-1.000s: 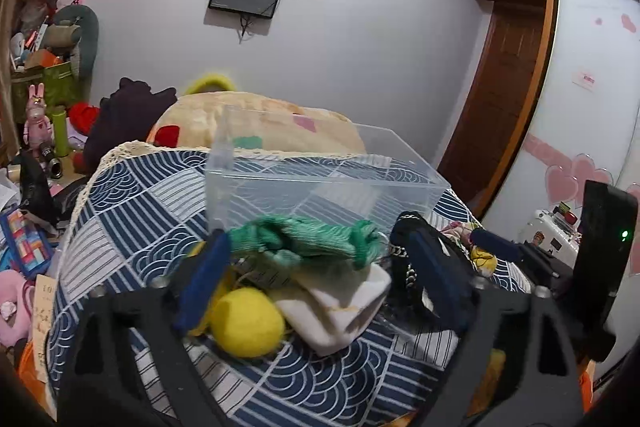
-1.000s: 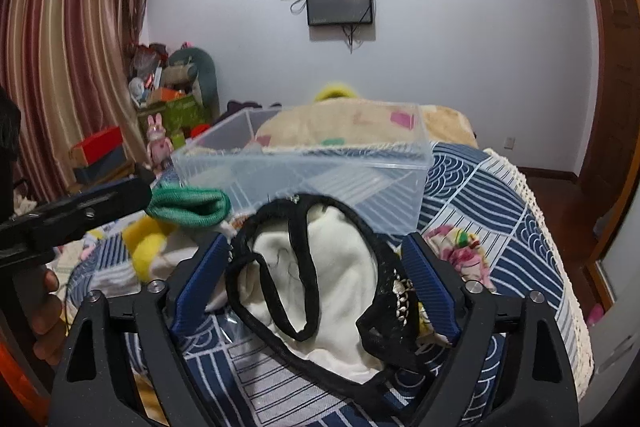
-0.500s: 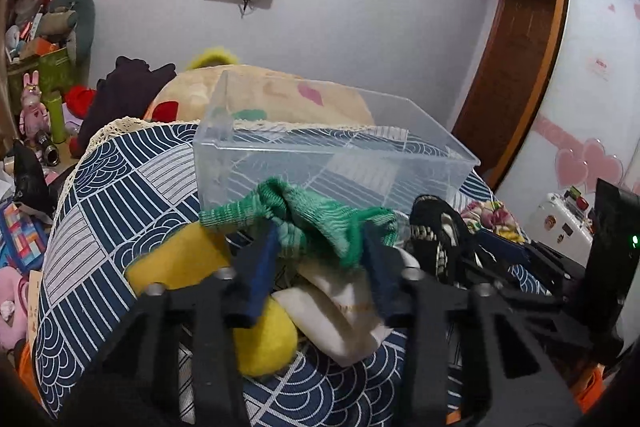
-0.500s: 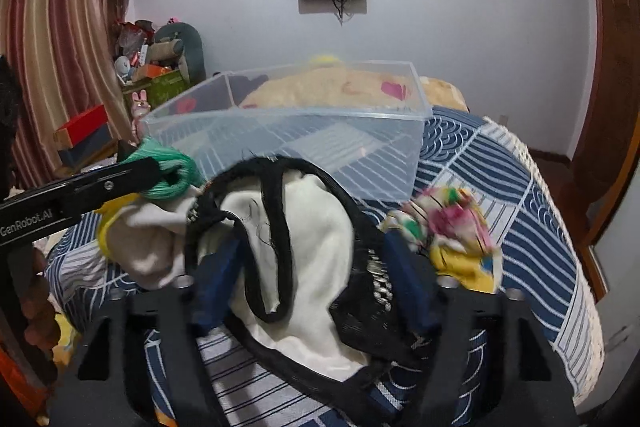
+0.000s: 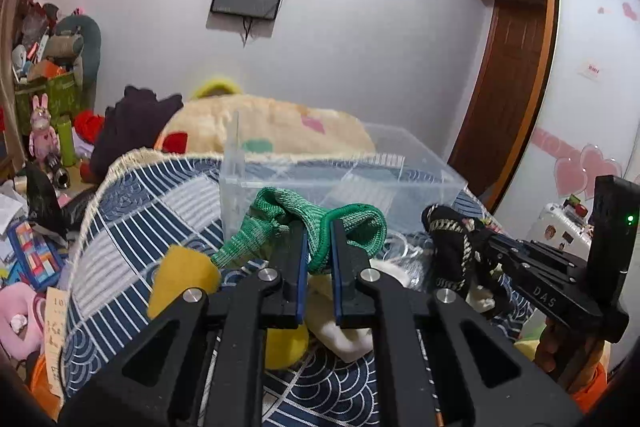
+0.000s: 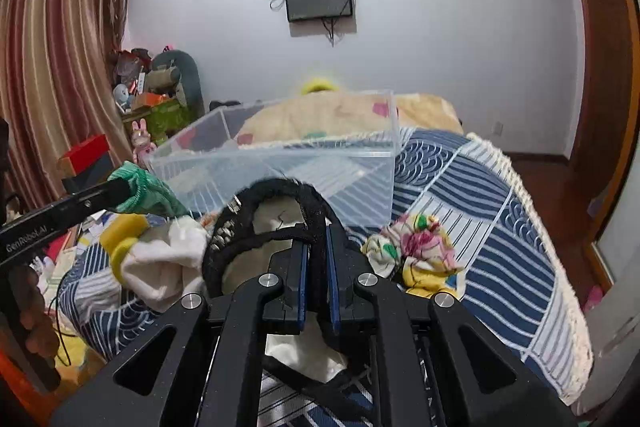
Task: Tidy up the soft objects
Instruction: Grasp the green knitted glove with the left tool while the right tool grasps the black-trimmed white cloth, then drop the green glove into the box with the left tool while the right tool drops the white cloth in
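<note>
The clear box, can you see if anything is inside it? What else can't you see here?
- Clear box: both views show only blanket pattern through its walls; its near floor hides behind the black garment and green knit cloth.
- White cloth: partly buried, shape unclear.
- Person's hand: mostly cut off at the right-wrist view's left edge.

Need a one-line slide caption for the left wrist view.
Left gripper shut on green knit cloth before the clear plastic bin on the patterned bedspread.
</note>
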`<state>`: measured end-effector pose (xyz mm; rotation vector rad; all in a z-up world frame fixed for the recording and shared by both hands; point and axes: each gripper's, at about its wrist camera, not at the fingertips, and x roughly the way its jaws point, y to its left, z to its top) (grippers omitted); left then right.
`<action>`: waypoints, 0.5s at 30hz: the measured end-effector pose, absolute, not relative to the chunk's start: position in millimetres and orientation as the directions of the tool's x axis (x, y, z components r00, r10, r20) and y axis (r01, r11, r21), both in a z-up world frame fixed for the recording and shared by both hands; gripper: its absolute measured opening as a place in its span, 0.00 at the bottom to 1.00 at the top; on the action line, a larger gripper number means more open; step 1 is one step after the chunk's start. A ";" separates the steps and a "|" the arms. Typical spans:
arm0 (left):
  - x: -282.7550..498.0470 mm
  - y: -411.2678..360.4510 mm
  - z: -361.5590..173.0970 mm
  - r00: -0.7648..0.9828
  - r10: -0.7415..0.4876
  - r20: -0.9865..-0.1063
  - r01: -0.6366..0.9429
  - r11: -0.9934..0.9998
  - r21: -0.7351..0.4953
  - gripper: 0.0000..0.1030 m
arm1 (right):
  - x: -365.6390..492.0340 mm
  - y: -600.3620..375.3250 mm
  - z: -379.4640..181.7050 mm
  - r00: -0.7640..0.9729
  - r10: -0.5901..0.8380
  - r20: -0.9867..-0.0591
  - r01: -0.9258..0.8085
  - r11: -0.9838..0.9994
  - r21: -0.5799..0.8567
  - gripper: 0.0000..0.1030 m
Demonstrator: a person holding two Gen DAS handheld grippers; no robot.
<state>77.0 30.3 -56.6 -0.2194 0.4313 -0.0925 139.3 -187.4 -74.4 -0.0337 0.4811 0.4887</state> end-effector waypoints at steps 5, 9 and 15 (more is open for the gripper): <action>65.8 32.6 -41.1 0.923 -0.132 -0.362 0.051 0.973 -0.226 0.09 | 133.7 -189.7 -59.1 0.796 0.448 -0.407 -0.460 0.885 0.075 0.07; 65.2 32.7 -31.6 0.930 -0.123 -0.347 0.049 0.976 -0.213 0.09 | 133.2 -193.6 -42.1 0.806 0.461 -0.371 -0.465 0.881 0.086 0.07; 76.2 36.3 -16.3 0.939 -0.110 -0.325 0.049 0.981 -0.190 0.09 | 135.4 -191.2 -17.6 0.831 0.451 -0.326 -0.459 0.887 0.056 0.07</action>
